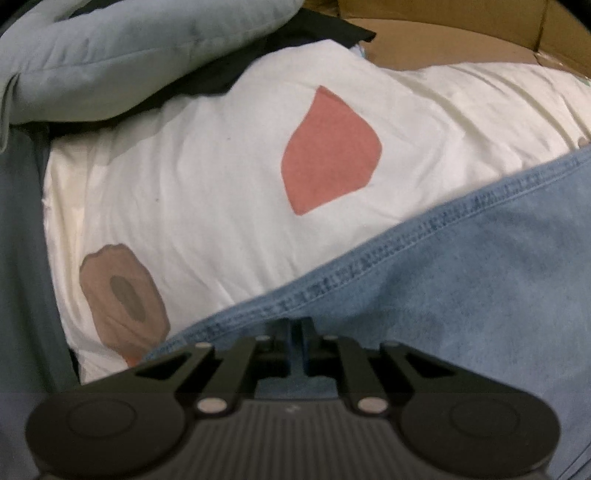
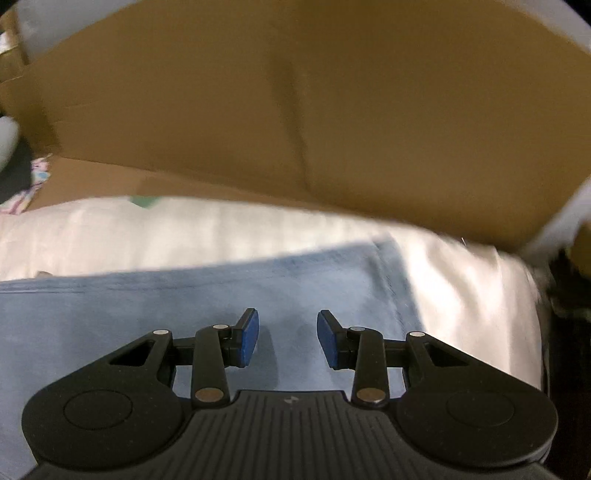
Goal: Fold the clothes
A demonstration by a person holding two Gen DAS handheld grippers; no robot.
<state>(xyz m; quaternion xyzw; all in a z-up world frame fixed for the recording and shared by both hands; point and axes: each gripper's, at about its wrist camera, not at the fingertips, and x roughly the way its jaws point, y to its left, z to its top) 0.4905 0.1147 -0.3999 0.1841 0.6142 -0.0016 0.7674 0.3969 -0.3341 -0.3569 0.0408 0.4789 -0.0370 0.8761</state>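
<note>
A light blue denim garment (image 1: 461, 295) lies over a white cloth (image 1: 221, 166) printed with a red patch and a brown patch. My left gripper (image 1: 298, 325) points steeply down at the denim's stitched hem, its fingers shut together with the hem edge pinched at their tips. In the blurred right wrist view the same denim (image 2: 147, 310) spreads flat on the white cloth (image 2: 184, 236). My right gripper (image 2: 288, 332) hovers over it, open, with its blue pads (image 2: 250, 332) apart and nothing between them.
A brown cardboard box wall (image 2: 332, 110) rises just behind the white cloth, and the cardboard (image 1: 461, 40) also shows at the top right of the left wrist view. A pale blue padded garment (image 1: 129, 48) and a dark garment (image 1: 321, 29) are piled at the upper left. Grey-teal fabric (image 1: 22, 258) lies along the left.
</note>
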